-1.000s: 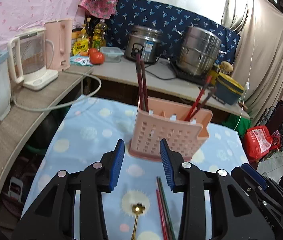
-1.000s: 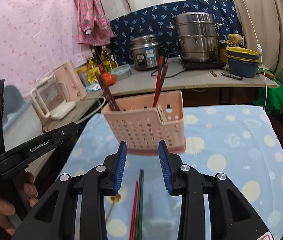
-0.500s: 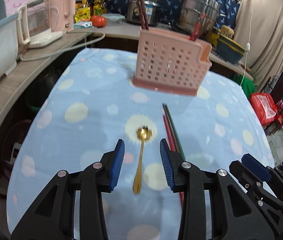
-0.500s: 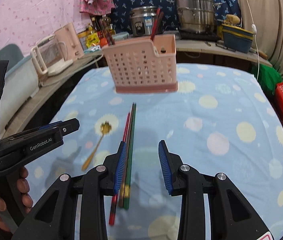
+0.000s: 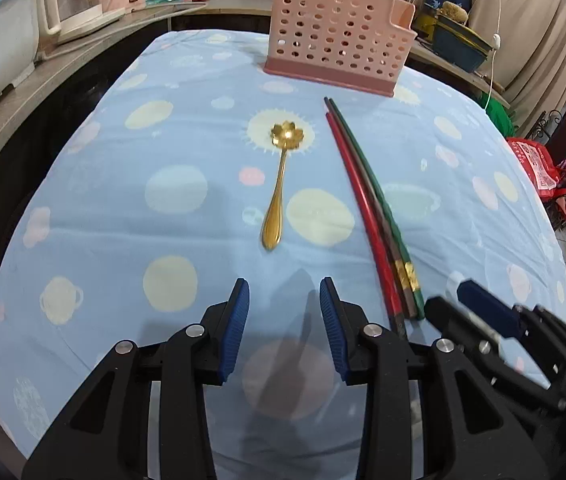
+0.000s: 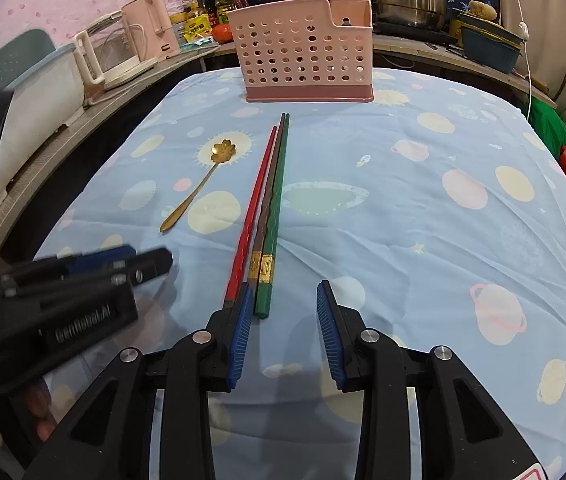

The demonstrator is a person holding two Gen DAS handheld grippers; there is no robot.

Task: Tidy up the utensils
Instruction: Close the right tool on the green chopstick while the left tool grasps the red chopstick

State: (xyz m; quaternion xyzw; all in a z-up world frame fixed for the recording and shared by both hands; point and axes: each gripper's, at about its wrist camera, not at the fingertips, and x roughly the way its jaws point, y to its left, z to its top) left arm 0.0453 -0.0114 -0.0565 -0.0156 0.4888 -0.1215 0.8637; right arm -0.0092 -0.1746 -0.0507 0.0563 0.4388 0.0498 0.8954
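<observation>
Blue cloth [image 5: 123, 240] bare between spread left tongs [image 5: 284, 312] and spoon [image 5: 279, 184].

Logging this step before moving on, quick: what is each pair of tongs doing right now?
Left tongs: open, holding nothing, above the tablecloth.
Right tongs: open, holding nothing, near the chopsticks.

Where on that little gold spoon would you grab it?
Probably mid-handle on the gold spoon, coming straight down from above with the left gripper, whose jaws stand open. It lies flat on the tablecloth, its handle slim and free on both sides, its flower bowl wider and toward the pink holder.
</observation>
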